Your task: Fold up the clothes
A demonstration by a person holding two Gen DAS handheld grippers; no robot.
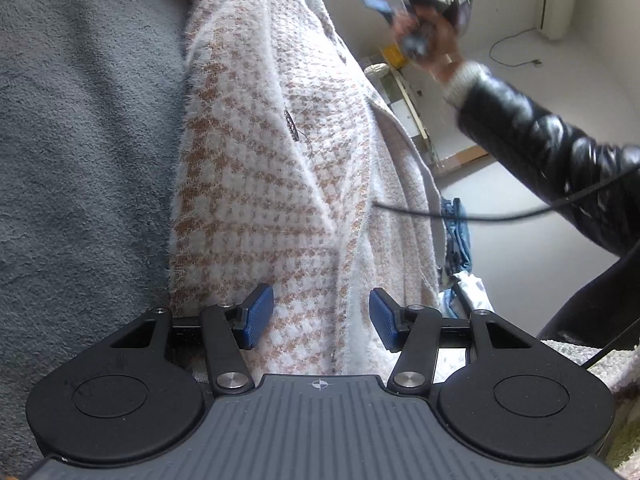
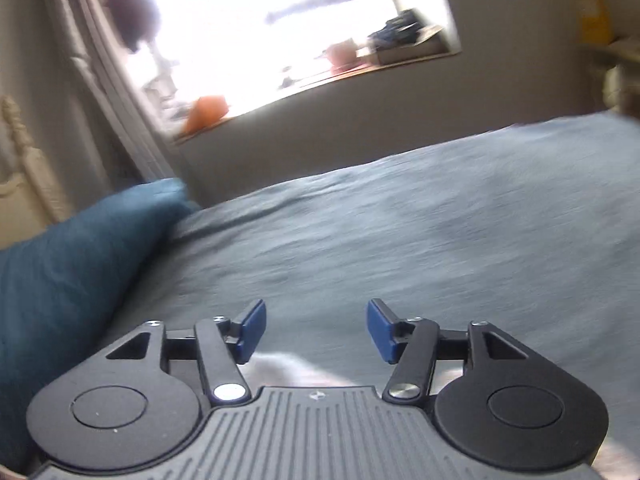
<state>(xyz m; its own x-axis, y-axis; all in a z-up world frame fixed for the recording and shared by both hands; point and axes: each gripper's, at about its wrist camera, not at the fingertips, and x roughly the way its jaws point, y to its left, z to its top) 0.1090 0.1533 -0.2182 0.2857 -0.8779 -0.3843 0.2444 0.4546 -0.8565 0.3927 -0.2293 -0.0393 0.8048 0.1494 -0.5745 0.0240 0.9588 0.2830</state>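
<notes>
Now the right tongs [image 2: 316, 330] gape over bare bedspread [image 2: 440, 216] beside a pillow [image 2: 80, 248].

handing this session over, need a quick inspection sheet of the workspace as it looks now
surface: grey-blue bedspread, lightly rippled
job's things: fuzzy white and tan houndstooth garment lying on the bedspread, partly folded lengthwise
clutter: teal pillow on the bed; blue denim and white fabric past the garment's edge
grippers: left hand-held gripper open over the garment, pads not pressing it; right hand-held gripper open, nothing between its pads, blurred in the left view
cables: black cable running from the sleeve side across the garment's edge
surroundings: bright window with items on its sill, curtain, pale floor
</notes>
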